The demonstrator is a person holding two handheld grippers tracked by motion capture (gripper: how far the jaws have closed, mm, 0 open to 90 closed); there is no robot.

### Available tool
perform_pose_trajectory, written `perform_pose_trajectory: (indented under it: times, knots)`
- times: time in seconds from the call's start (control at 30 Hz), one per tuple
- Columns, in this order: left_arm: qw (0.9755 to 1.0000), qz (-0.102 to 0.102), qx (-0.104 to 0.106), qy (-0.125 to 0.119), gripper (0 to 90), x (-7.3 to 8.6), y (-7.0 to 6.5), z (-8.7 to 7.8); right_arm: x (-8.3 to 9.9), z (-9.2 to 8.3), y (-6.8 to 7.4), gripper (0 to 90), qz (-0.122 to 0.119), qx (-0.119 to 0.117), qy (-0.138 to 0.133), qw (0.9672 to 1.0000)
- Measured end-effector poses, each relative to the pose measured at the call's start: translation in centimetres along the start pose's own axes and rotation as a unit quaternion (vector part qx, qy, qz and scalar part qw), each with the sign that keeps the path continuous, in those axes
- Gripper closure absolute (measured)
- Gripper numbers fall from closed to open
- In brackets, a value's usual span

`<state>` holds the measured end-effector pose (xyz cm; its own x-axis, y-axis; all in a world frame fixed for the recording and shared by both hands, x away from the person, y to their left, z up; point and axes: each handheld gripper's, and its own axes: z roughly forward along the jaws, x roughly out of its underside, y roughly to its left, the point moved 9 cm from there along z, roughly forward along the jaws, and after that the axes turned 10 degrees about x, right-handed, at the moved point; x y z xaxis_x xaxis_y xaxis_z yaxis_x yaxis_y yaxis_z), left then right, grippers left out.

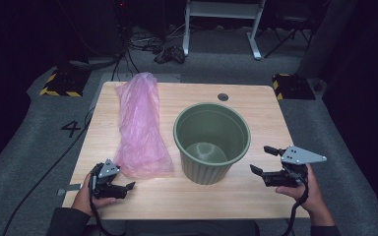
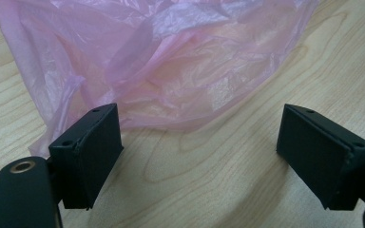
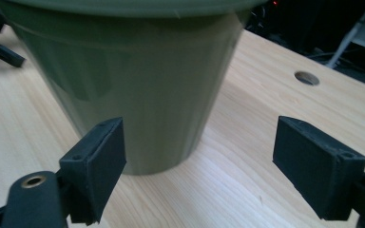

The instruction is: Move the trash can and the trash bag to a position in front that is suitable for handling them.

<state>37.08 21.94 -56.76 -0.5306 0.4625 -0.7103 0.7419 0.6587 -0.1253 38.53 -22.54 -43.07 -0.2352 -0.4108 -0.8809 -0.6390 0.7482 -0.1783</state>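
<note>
On the wooden table (image 1: 256, 191), a ribbed green pot (image 1: 211, 142) stands empty.

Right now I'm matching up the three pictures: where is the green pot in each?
High view: green pot stands mid-table, right of the pink bag.
Left gripper view: not in it.
Right gripper view: green pot sits top left, close ahead of the jaws.
Shared landmark: the round table hole.
</note>
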Motion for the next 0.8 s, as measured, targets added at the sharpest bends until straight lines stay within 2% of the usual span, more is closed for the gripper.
perform_pose_trajectory:
  times: [0.17,0.37,0.47,0.8]
  knots:
    - [1.0000,0.000,0.000,0.000,14.9,0.0,0.0,0.0,-1.1,-0.1,0.3,18.4,-0.010,0.003,-0.007,0.9999]
    - [1.0000,0.000,0.000,0.000,14.9,0.0,0.0,0.0,-2.6,-0.4,1.1,18.4,-0.029,-0.005,-0.015,0.9995]
    - [1.0000,0.000,0.000,0.000,14.9,0.0,0.0,0.0,-3.4,-0.6,1.3,18.1,-0.030,-0.013,-0.018,0.9993]
    - [1.0000,0.000,0.000,0.000,14.9,0.0,0.0,0.0,-5.3,-1.0,2.0,18.3,-0.043,-0.019,-0.027,0.9985]
